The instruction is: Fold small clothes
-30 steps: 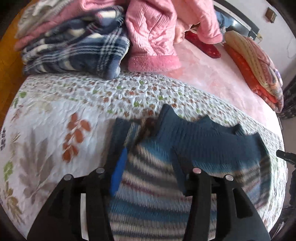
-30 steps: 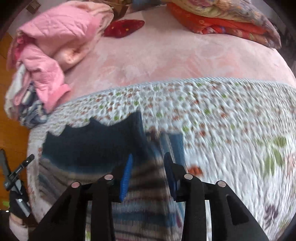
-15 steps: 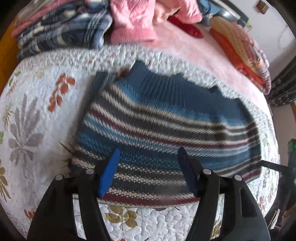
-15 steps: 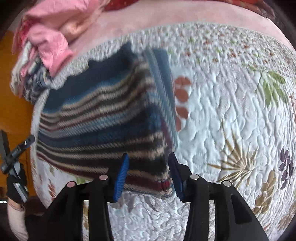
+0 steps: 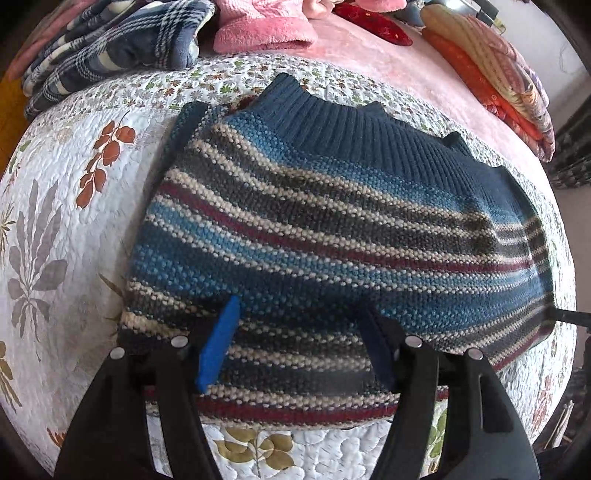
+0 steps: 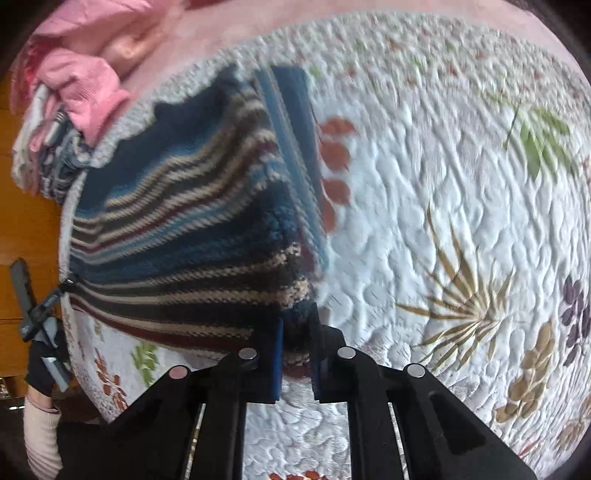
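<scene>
Left wrist view: a striped knitted sweater [image 5: 332, 236] lies spread flat on a white floral quilt [image 5: 55, 184] covering the bed, its dark-blue ribbed band toward the far side. The left tool [image 5: 299, 347] hangs over the sweater's near edge with its blue-padded fingers [image 5: 218, 347] set wide apart, gripping nothing. Beyond the quilt sit a folded blue plaid blanket [image 5: 110, 48], pink garments [image 5: 262, 29] and a stack of orange and patterned bedding [image 5: 495, 62] on a pink sheet.

Right wrist view: the right tool [image 6: 297, 354] has its fingers drawn close together on a bunched corner of the sweater [image 6: 177, 221], the knit pinched between the pads. The rest of the sweater stretches away to the left across the quilt [image 6: 443, 184]. At the far left edge, a gloved hand [image 6: 44, 365] holds the other tool's handle.
</scene>
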The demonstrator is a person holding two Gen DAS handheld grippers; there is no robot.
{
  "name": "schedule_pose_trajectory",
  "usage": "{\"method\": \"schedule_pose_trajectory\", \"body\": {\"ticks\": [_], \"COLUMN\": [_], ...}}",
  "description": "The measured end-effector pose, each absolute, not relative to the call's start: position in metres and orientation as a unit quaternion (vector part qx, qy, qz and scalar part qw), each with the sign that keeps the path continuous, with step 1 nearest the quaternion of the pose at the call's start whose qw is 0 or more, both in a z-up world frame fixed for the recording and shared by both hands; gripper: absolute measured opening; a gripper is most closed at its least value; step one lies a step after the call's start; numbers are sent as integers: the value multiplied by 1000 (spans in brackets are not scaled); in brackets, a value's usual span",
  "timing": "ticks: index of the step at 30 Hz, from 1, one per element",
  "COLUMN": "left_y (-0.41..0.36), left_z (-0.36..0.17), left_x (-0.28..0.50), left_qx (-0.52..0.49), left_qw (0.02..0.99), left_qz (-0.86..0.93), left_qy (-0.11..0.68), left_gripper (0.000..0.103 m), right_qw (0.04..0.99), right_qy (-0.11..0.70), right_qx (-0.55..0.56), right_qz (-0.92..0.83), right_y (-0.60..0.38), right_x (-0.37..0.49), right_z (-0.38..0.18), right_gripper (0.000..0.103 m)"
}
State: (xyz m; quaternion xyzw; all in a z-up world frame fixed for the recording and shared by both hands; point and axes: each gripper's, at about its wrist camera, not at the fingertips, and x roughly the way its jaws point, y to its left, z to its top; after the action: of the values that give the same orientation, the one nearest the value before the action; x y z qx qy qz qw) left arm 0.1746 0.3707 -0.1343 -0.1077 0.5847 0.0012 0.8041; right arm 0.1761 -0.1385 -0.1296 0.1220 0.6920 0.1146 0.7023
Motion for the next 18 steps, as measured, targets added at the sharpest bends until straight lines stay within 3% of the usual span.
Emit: {"method": "schedule_pose_trajectory", "body": {"ticks": [6, 9, 11, 12, 18], "left_y": [370, 370, 368, 366, 356], "left_z": [-134, -124, -116, -112, -110], "left_x": [178, 179, 182, 183, 188], "left_qx": [-110, -115, -122, -126, -122], "left_qw": [806, 813, 821, 826, 832], "left_qz": [2, 2, -2, -4, -20], "left_qy": [581, 571, 558, 550, 542], "left_gripper": [65, 65, 65, 66, 68], "right_qw": [706, 727, 740, 743, 732], "right_qy": [691, 666, 645, 638, 637], "right_qx": [102, 117, 144, 157, 204], "right_qz": [116, 121, 126, 125, 130], "right_y": [-130, -134, -140, -142, -149], "right_x": [178, 182, 188, 190, 207], "right_z": [-132, -113, -103, -101, -117], "right_gripper": [14, 26, 55, 61, 63]}}
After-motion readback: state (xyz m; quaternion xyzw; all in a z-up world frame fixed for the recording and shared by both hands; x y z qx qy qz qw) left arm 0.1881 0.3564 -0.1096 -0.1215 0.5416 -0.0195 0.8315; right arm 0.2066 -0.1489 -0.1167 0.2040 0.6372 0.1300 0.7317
